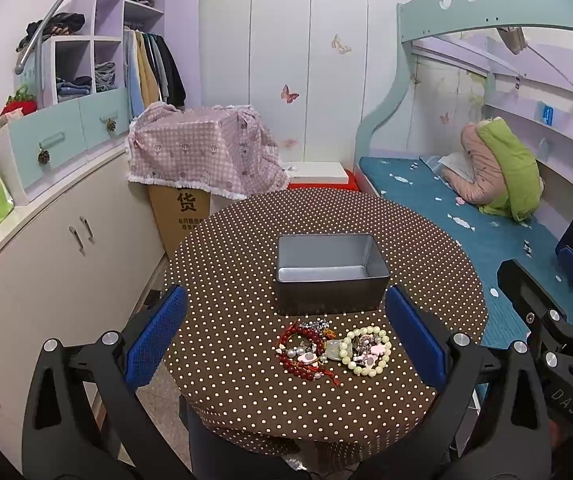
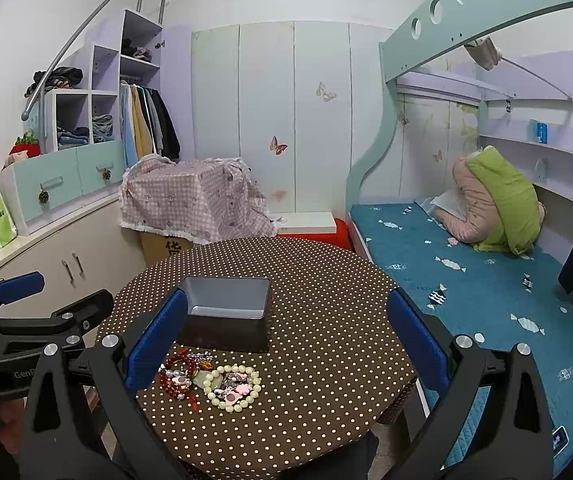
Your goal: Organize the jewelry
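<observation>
Left wrist view puts your left gripper [image 1: 284,340] nearest, its blue pads spread wide with nothing between them, hovering over the near edge of the dotted tablecloth [image 1: 226,280]. At the right edge your right gripper [image 1: 566,312] cuts in, its body printed "DAS" before the rest runs out of frame; from its own camera the right gripper [image 2: 286,344] also stands wide apart and empty, and the other tool there reads "GenR", clipped by a finger. Between your left fingers lies the jewelry pile [image 1: 332,348]: red beads, a pale green bead bracelet [image 1: 368,350], pearls and small pink pieces too tangled to sort out. Just beyond it sits the open grey tin box [image 1: 330,274]. Farther left, a cardboard box [image 1: 180,216] shows "货", its smaller print unreadable, half hidden under a pink checked cloth [image 1: 202,152].
</observation>
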Action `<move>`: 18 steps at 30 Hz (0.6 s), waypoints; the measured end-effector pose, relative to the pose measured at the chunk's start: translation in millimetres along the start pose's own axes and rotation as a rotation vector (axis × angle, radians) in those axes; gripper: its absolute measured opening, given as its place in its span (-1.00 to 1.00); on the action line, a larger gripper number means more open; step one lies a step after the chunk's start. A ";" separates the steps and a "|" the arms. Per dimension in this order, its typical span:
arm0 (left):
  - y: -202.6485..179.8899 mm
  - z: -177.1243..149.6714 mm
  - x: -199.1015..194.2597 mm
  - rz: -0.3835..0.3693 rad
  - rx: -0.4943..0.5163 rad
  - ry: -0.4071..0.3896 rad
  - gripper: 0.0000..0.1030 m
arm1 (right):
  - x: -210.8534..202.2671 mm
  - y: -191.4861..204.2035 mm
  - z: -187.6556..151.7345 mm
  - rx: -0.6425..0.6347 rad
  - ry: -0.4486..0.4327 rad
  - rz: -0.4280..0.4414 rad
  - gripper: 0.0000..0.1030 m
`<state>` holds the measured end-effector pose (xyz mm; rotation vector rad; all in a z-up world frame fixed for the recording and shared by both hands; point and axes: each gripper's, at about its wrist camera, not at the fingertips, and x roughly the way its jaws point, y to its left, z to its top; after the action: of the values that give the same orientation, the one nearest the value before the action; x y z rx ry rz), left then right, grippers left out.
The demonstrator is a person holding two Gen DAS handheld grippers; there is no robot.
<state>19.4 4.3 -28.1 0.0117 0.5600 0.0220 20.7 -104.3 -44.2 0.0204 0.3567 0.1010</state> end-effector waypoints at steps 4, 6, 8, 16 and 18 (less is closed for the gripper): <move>2.5 -1.3 11.7 -0.009 -0.005 0.048 0.91 | 7.1 0.5 -2.2 0.000 0.026 -0.002 0.87; 3.9 -4.0 18.6 -0.025 -0.004 0.072 0.91 | 11.3 -0.3 -4.3 0.001 0.039 0.002 0.87; 6.3 -8.1 26.5 -0.046 0.000 0.095 0.91 | 15.9 -0.4 -6.2 0.003 0.054 0.007 0.87; 17.8 -28.8 62.8 -0.079 -0.015 0.230 0.91 | 42.3 -8.4 -21.2 0.020 0.164 0.003 0.87; 20.9 -33.4 72.0 -0.073 -0.022 0.260 0.91 | 52.0 -10.0 -26.7 0.023 0.200 -0.004 0.87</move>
<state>62.2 27.1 -94.3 -0.0335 0.8195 -0.0423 60.8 -108.9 -87.7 0.0329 0.5576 0.0949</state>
